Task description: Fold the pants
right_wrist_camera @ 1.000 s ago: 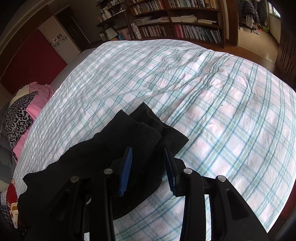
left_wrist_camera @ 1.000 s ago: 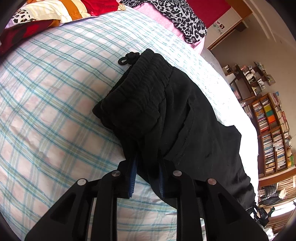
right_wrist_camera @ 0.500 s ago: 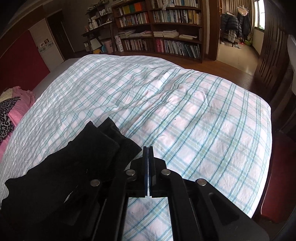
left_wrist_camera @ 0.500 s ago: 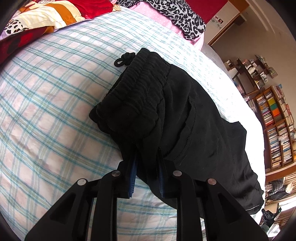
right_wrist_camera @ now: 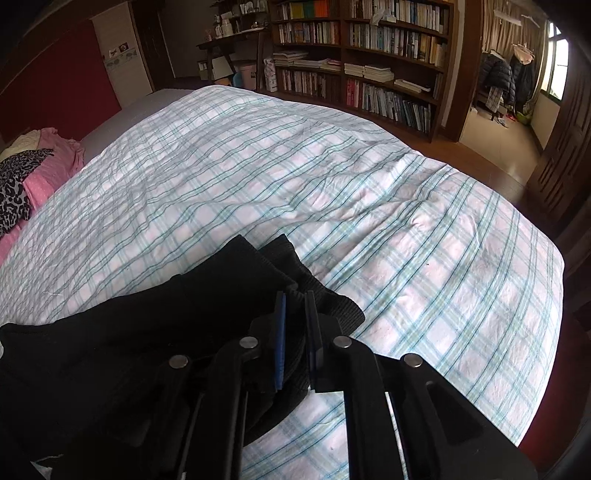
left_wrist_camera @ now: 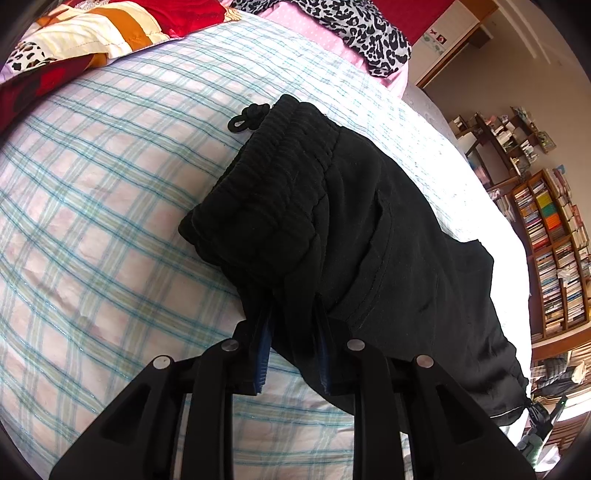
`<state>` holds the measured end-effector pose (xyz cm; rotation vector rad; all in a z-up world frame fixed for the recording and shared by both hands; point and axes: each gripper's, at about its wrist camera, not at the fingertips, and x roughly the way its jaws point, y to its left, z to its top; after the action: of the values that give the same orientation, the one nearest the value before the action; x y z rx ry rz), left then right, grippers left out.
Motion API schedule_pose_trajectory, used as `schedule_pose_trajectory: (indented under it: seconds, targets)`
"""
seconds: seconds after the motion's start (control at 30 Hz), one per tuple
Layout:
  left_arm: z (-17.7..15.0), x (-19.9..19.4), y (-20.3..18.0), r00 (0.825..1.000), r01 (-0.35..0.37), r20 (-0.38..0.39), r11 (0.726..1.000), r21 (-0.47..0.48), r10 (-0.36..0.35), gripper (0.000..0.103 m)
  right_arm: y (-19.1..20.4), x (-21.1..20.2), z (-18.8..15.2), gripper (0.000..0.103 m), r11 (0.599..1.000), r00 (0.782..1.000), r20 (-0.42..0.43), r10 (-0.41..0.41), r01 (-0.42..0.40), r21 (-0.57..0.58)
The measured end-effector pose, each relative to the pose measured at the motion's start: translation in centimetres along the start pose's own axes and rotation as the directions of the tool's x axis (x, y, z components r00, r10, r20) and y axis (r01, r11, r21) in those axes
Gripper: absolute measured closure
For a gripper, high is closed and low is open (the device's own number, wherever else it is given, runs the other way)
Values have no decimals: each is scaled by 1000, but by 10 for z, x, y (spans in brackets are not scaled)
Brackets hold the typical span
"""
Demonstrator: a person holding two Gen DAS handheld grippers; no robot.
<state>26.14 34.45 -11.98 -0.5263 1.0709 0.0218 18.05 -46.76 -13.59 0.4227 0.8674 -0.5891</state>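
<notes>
Black pants (left_wrist_camera: 369, 229) lie lengthwise on the plaid bed sheet (left_wrist_camera: 92, 184), with the gathered waistband (left_wrist_camera: 273, 192) and knotted drawstring (left_wrist_camera: 247, 118) at the far end. My left gripper (left_wrist_camera: 291, 314) is shut on a fold of fabric just below the waistband. In the right wrist view the leg end of the pants (right_wrist_camera: 147, 332) shows its ribbed cuffs (right_wrist_camera: 258, 266). My right gripper (right_wrist_camera: 295, 299) has the nearer cuff between its blue pads. Its jaws stand narrow and are opening slightly, and the pads still press on the cuff.
A colourful blanket (left_wrist_camera: 92, 33) and leopard-print and pink clothes (left_wrist_camera: 362, 33) lie at the head of the bed. Bookshelves (right_wrist_camera: 369, 55) line the wall past the foot. The sheet (right_wrist_camera: 332, 184) stretches bare beyond the cuffs to the bed's edge (right_wrist_camera: 554, 280).
My right gripper went from open over the cuff, to fully shut beside it, to holding the cuff between its pads. The left gripper kept its hold; the pants barely shifted.
</notes>
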Motion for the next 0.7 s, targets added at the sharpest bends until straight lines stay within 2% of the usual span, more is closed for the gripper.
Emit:
schedule_pose_trajectory:
  seconds: [0.1,0.27,0.33,0.37,0.43,0.47,0.53,0.63,0.7]
  targets:
    - [0,-1,1,1000,0,-3,1000,3,0,79,-12,-15,-8,94,999,1000,31,-7,6,33]
    - [-1,4,-4,999,-40,-10,998,42,40,76,-20,12,-22,93,1000,999,-43,-23,22,-6]
    - [-2,3,-5,999,-50,-7,998,45,50,76,-21,12,-19,89,1000,999,-34,-25,25,10]
    - [-3,1,-5,999,-52,-4,997,48,53,74,-23,9,-17,82,999,999,-36,-20,21,30]
    - [-6,-4,-6,998,-60,2,997,56,60,66,-25,-1,-12,76,997,999,-12,-40,41,58]
    - [-8,-7,-6,998,-62,4,996,60,62,54,-24,-8,-9,75,997,999,11,-48,48,55]
    - [-12,-13,-6,996,-81,27,993,80,79,41,-15,-24,-5,70,997,995,67,-67,65,31]
    - [-15,-14,-9,993,-115,43,984,134,110,41,14,-43,0,66,999,991,135,-25,29,-28]
    - [-16,-15,-11,989,-145,62,978,152,137,41,43,-47,2,66,996,988,147,47,-35,-80]
